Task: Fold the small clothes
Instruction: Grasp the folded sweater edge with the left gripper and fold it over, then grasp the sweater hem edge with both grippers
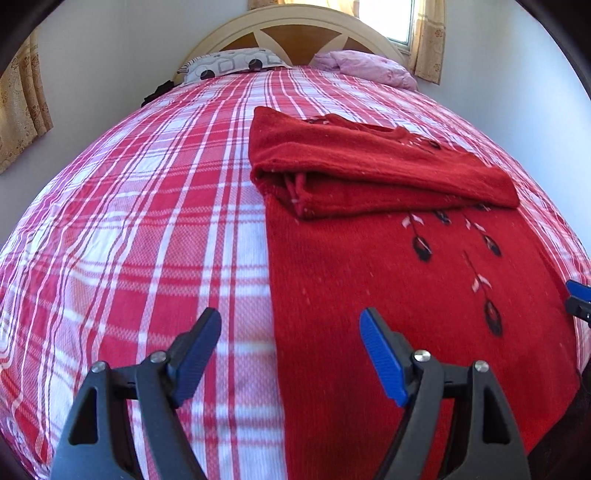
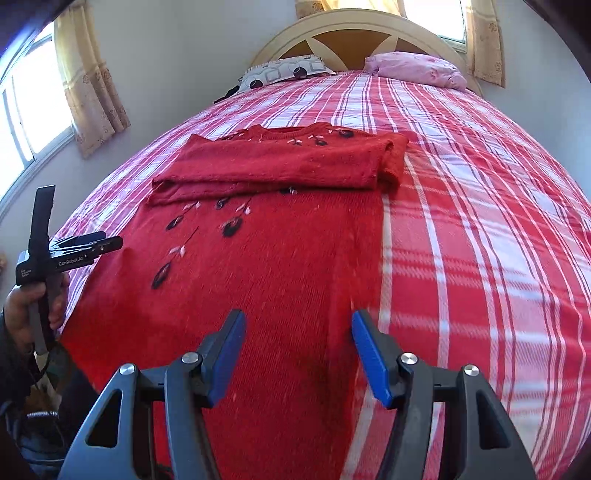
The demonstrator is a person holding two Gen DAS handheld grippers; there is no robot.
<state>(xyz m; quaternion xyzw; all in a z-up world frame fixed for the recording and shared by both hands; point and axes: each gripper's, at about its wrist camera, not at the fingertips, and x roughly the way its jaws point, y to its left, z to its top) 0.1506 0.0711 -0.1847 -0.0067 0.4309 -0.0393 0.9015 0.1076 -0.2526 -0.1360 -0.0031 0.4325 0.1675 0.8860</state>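
Left wrist view, far left: curtain [image 1: 22, 110] against the wall, then the bed's red-and-white plaid sheet [image 1: 147, 221] filling most of the frame. Left gripper [image 1: 290, 328] hangs over the sheet with its jaws spread and nothing between them. Its left finger is over bare plaid; its right finger, with the blue pad, is over the left edge of the red sweater [image 1: 406, 277]. No contact with the fabric is visible.

The sweater lies flat on the bed, right of centre in this view. Its sleeves are folded across the upper part into a thick band, and the lower body spreads toward the camera, showing black and pink leaf stitching.

At the head of the bed stand a patterned pillow [image 1: 229, 64], a cream arched headboard [image 1: 295, 26] and a crumpled pink cloth [image 1: 365, 66].

Right wrist view, far left: a hand [image 2: 33, 299] grips the left gripper's handle beside the sweater's left edge. Right gripper [image 2: 299, 330] has its jaws parted and empty. Its left finger is over the sweater's lower body and its right finger is at the sweater's right edge, where the plaid sheet begins. Whether the tips touch the cloth cannot be told.
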